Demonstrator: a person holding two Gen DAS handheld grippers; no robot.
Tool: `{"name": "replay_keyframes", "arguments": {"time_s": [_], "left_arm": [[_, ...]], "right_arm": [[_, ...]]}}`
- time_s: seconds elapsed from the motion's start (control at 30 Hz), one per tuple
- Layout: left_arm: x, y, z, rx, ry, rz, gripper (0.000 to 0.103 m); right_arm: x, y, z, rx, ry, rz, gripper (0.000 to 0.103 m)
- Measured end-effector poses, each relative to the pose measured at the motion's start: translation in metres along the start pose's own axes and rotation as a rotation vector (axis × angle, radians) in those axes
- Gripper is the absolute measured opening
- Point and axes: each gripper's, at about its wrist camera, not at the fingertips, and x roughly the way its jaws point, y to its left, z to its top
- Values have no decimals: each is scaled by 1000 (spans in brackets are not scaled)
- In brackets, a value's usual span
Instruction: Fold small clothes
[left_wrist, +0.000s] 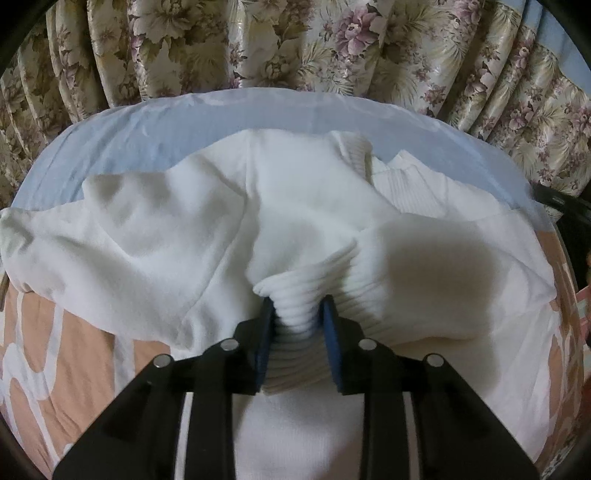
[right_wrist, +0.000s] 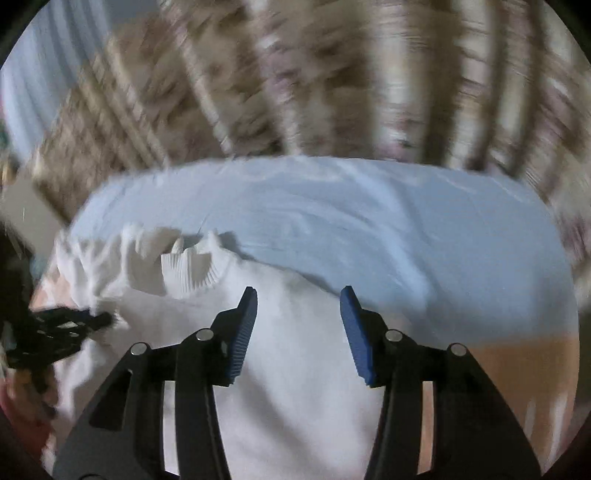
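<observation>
Left gripper (left_wrist: 297, 310) clamped on ribbed hem of white sweater (left_wrist: 207, 236), frame centre. Right gripper (right_wrist: 298, 295) apart, empty. Garment soft, limp; hems judged best holds.

One white sweater (left_wrist: 155, 236) lies spread on the bed, and it shows two ribbed edges: one bunched at the near side, one around the neck (left_wrist: 354, 151) at the far side. There is one light blue sheet (left_wrist: 155, 125) and one peach-and-white patterned cover (left_wrist: 74, 350). One flowered curtain (left_wrist: 295, 40) hangs behind in many folds. Two hand-held grippers appear, the left hand-held gripper (left_wrist: 297, 310) and the right hand-held gripper (right_wrist: 298, 295), each with two blue pads (right_wrist: 243, 332).
</observation>
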Motion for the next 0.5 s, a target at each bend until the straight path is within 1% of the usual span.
{"name": "replay_keyframes", "arguments": {"time_s": [0.1, 0.17, 0.2, 0.23, 0.3, 0.37, 0.4, 0.43, 0.47, 0.5], "left_arm": [[0, -1, 1, -1, 4, -2, 29], [0, -2, 2, 11, 2, 4, 30], [-1, -2, 2, 14, 2, 6, 30], [-1, -3, 2, 18, 2, 8, 30], [0, -2, 3, 24, -1, 10, 31], [0, -2, 3, 24, -1, 9, 31], [0, -2, 3, 24, -2, 8, 31], [0, -2, 4, 25, -5, 8, 31], [0, -2, 5, 27, -7, 8, 31], [1, -3, 6, 33, -9, 8, 32]], "right_arm": [[59, 20, 25, -119, 121, 22, 48], [82, 28, 29, -160, 186, 11, 48], [85, 32, 28, -172, 203, 8, 42], [87, 37, 27, -203, 205, -7, 9], [82, 43, 21, -247, 194, -37, 4], [72, 37, 21, -256, 146, -132, 3], [67, 28, 23, -232, 118, -161, 3], [60, 13, 26, -174, 72, -197, 3], [54, -4, 29, -109, 41, -187, 3], [54, -16, 30, -56, 41, -156, 3]]}}
